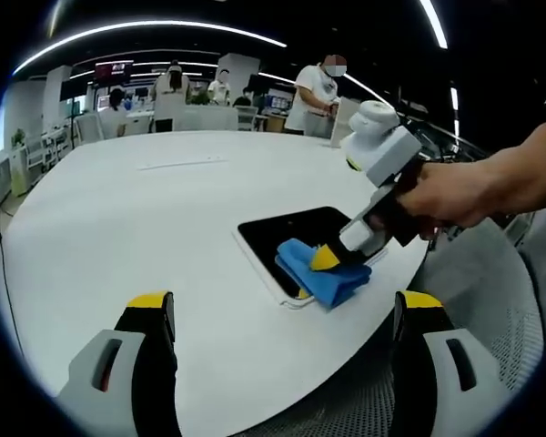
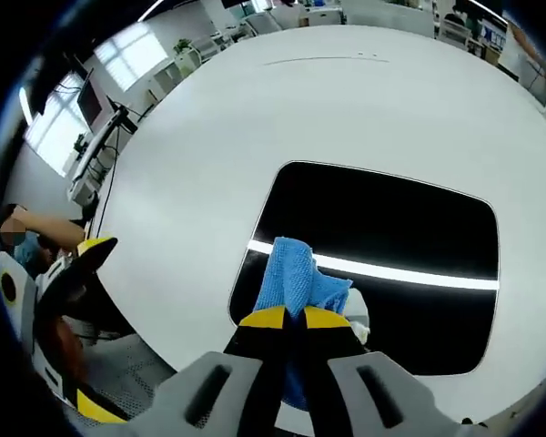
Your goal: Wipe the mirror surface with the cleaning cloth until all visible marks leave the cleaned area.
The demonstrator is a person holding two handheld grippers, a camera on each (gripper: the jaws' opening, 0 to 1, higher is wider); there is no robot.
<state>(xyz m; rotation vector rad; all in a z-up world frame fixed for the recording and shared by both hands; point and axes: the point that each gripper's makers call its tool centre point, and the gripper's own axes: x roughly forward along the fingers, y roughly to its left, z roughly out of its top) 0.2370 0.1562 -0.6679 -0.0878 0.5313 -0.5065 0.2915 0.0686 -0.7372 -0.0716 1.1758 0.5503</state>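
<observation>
Two yellow-tipped jaws of my right gripper (image 2: pixel 287 319) are clenched together on the blue cleaning cloth (image 2: pixel 296 278), which bunches up between the tips and spreads forward from them onto the glass. In the left gripper view I see that same right gripper (image 1: pixel 332 259) from the side, held in my hand (image 1: pixel 446 196), its yellow tip pressed down into the folded cloth (image 1: pixel 323 273). The cloth lies on the near corner of the mirror (image 2: pixel 382 246), a dark rounded rectangle with a thin pale edge, lying flat on the white table (image 2: pixel 364 100). A bright line of ceiling light is reflected across the glass just ahead of the cloth. In the left gripper view the mirror (image 1: pixel 291 232) sits close to the table's curved edge, with the cloth covering its end nearest that edge. My left gripper (image 1: pixel 287 309) hangs released, its two jaws standing wide apart with nothing between them, above bare tabletop (image 1: pixel 146 218) and well short of the mirror. It comes into the right gripper view at the left, beyond the table edge, as a yellow-tipped shape (image 2: pixel 73 273). Past the table edge there is a grey perforated floor mat (image 1: pixel 500 300). Farther off, on the far side of the table, I make out several people (image 1: pixel 314 96) standing among desks and screens under long ceiling light strips (image 1: pixel 155 27).
</observation>
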